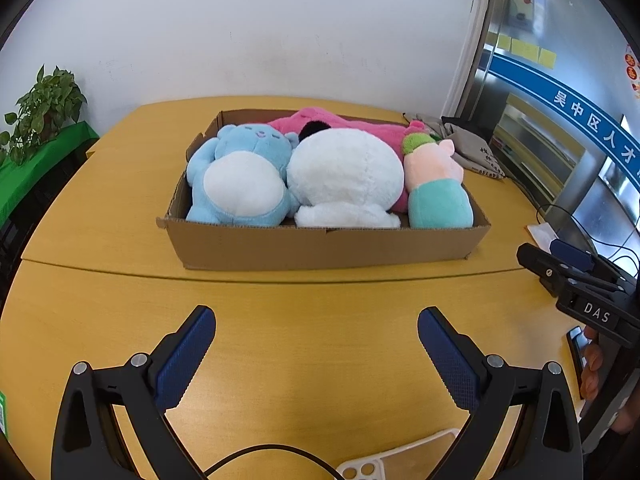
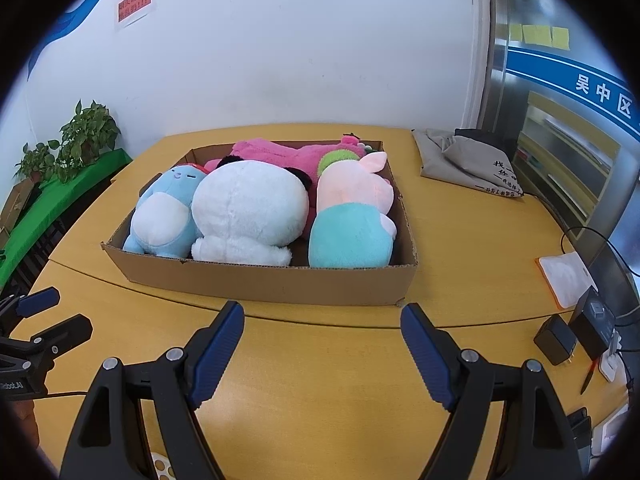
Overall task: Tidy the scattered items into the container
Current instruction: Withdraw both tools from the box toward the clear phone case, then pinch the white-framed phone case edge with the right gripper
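— What do we see behind the wooden table?

— A plain white wall fills the upper middle, with a red notice at upper left.

— And at the left edge?

— We find a potted plant on a green-covered shelf.

— On the right?

— A metal-framed glass partition carries a blue banner and yellow sticky notes.

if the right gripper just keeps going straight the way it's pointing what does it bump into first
Probably the near wall of the cardboard box. The right gripper has open, empty jaws over bare table, aimed at that wall. If it travels higher than it looks, it would meet the white plush instead.
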